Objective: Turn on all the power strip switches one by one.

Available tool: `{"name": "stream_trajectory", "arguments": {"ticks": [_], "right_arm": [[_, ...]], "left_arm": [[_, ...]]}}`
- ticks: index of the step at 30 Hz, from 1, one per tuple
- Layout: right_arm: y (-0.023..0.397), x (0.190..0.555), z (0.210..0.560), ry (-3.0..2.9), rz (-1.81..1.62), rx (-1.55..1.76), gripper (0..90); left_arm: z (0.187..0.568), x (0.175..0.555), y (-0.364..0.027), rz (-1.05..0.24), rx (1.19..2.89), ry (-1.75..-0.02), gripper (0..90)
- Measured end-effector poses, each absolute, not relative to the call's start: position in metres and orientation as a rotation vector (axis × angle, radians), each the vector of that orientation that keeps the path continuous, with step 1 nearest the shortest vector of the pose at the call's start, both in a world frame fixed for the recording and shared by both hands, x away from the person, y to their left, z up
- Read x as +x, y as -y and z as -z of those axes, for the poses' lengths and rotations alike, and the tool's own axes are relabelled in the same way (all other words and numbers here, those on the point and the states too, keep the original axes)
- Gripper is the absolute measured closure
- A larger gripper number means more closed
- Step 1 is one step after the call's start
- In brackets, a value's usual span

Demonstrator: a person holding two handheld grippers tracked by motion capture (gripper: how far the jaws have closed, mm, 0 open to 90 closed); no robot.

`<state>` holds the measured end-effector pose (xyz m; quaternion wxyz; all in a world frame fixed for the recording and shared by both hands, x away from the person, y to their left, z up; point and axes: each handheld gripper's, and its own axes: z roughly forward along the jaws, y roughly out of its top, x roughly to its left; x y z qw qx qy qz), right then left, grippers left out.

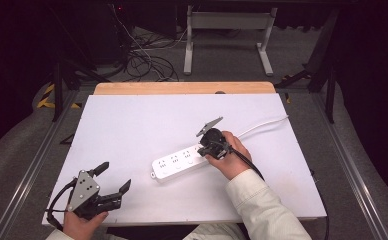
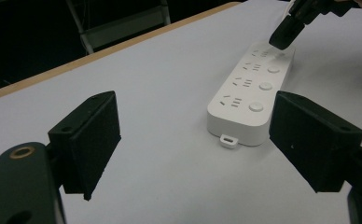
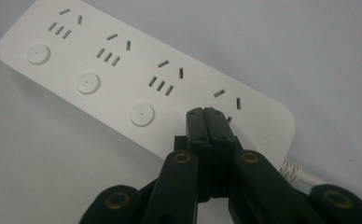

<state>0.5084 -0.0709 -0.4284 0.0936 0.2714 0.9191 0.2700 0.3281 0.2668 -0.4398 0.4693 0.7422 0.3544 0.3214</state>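
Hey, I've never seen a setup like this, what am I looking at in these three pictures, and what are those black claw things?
A person sits at a white table and holds a hand-operated clamp in each hand, each with two black jaws. The wide picture comes from a camera above the person, looking down on the table. The other two come from small cameras riding on the clamps and looking along their jaws.

On the table lies a white power strip with four sockets, round buttons beside them, and a white cord running off.

The left gripper rests near the table's front edge with its jaws wide open, holding nothing. The right gripper has its jaws shut together, tips at the strip's cord end, right by the last socket; whether they touch is unclear.
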Motion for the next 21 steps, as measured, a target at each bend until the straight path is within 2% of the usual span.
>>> {"name": "stream_trajectory", "arguments": {"ticks": [21], "right_arm": [[0.0662,0.5084,0.4352,-2.726,-0.725,0.796,90.0]], "left_arm": [[0.4397,0.3283,-0.2667,-0.796,1.827,-0.863,17.0]]}}
